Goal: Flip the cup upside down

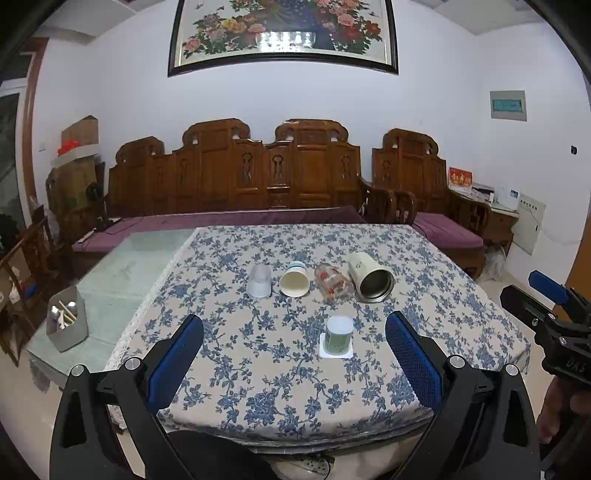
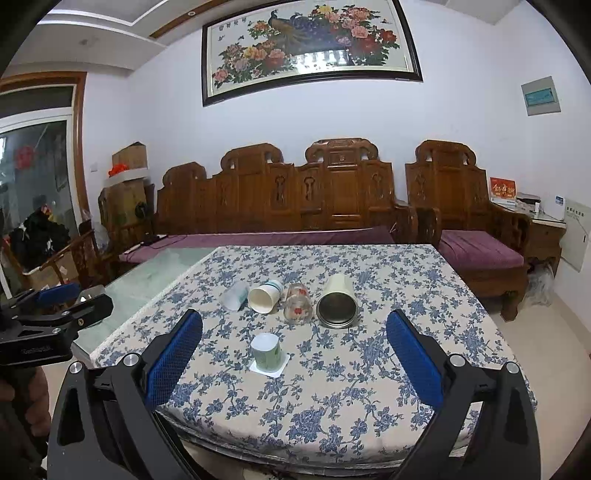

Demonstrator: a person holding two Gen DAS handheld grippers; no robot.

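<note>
Four cylindrical cups [image 1: 317, 282] toppled on floral woven tablecloth [image 1: 258, 387].

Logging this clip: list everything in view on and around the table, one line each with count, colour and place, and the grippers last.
Green cup: 1, green with white base up, upside down on coaster, near centre.
Coaster: 1, white, under green cup.
Frosted cup: 1, translucent white, left end of back row.
Paper cup: 1, cream, on its side, mouth toward camera.
Glass cup: 1, clear with red print, on its side.
Metal mug: 1, cream outside, steel inside, on its side, right end.
Tablecloth: 1, blue floral, over table.
Utensil holder: 1, grey, on bare glass at left.
Sofa: carved brown wood, purple cushions, behind.
Painting: 1, floral, on wall.
Left gripper: open, blue pads.
Right gripper: open, blue pads.
</note>
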